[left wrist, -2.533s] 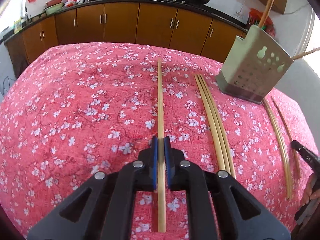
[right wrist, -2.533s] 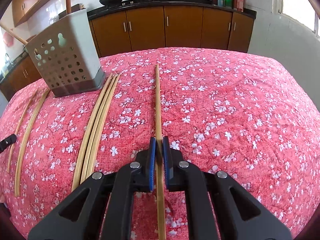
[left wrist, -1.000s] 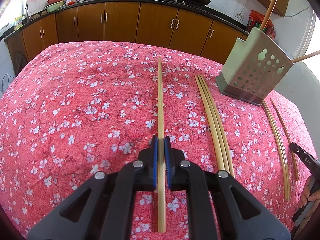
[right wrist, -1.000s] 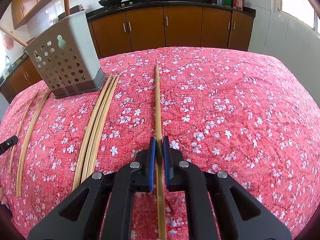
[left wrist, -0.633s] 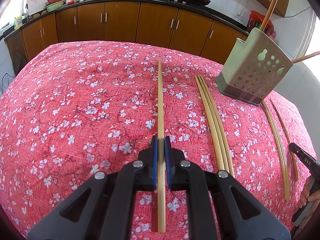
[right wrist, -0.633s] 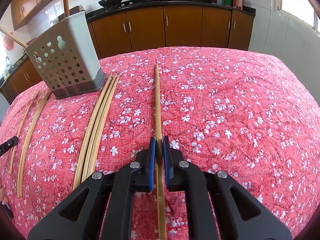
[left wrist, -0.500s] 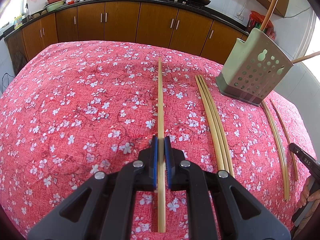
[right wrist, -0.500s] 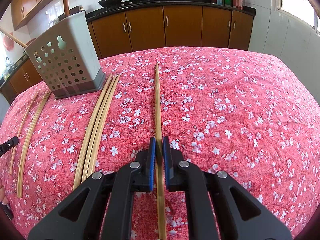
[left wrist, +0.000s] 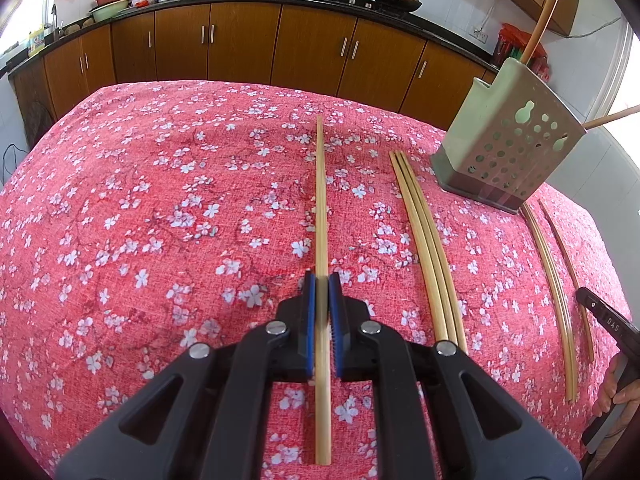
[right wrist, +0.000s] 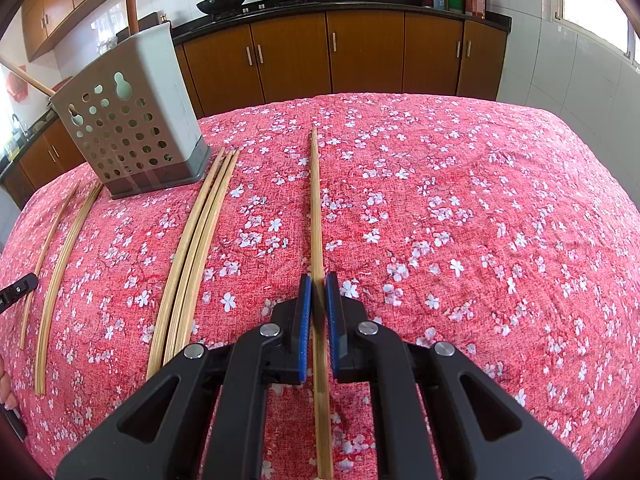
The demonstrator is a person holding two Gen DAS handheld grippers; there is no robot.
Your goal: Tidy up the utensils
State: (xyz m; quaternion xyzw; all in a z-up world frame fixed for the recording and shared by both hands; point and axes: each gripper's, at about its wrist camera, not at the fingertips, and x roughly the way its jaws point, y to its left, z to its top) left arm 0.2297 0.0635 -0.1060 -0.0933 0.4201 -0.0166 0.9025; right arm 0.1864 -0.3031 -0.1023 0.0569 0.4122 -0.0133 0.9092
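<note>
My left gripper (left wrist: 321, 280) is shut on a bamboo chopstick (left wrist: 321, 200) that points away over the red floral tablecloth (left wrist: 160, 220). My right gripper (right wrist: 316, 280) is shut on another bamboo chopstick (right wrist: 316, 208), also pointing away. A grey perforated utensil holder (left wrist: 508, 152) stands at the far right in the left wrist view and at the far left in the right wrist view (right wrist: 128, 128); chopsticks stick out of its top. Three loose chopsticks (left wrist: 428, 248) lie side by side next to it, also in the right wrist view (right wrist: 196, 248).
More loose chopsticks (left wrist: 556, 280) lie beyond the holder, seen at left in the right wrist view (right wrist: 60, 264). The other gripper's black tip (left wrist: 608, 324) shows at the right edge. Brown kitchen cabinets (right wrist: 328, 56) stand behind the table.
</note>
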